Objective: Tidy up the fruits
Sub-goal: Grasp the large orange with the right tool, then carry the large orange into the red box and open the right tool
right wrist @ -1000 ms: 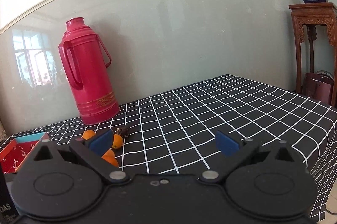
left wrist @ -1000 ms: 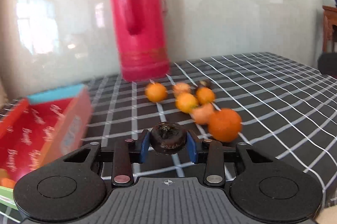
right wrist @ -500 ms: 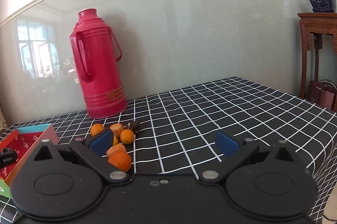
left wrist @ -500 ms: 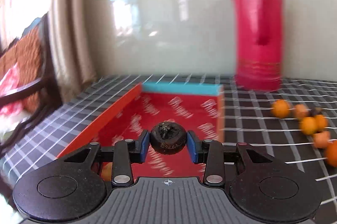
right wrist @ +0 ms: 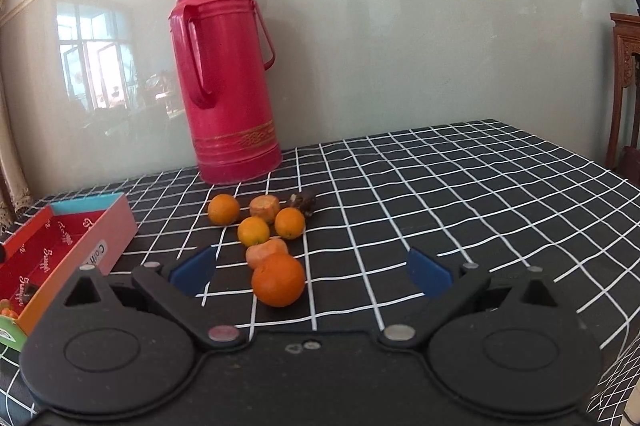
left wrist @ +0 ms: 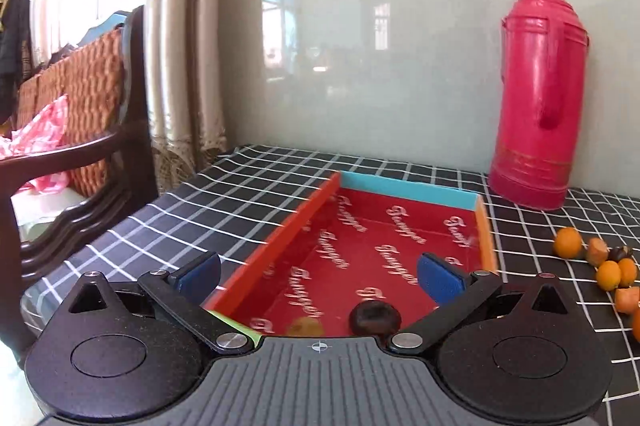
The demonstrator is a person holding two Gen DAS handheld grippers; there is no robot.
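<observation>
- Step: drop done, by my read. Left gripper (left wrist: 318, 272) jaws apart, empty; dark round fruit (left wrist: 375, 317) lies in red cardboard box (left wrist: 408, 190), bottom centre of frame.
- Right gripper (right wrist: 310, 272) jaws apart, empty; big orange (right wrist: 278, 279) between pads, centre frame.
- Next: prob. close on it, carry to box.

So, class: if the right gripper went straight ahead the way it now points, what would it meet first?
Probably the large orange, lying between the open right gripper fingers, left of centre; depth is hard to judge.
</observation>
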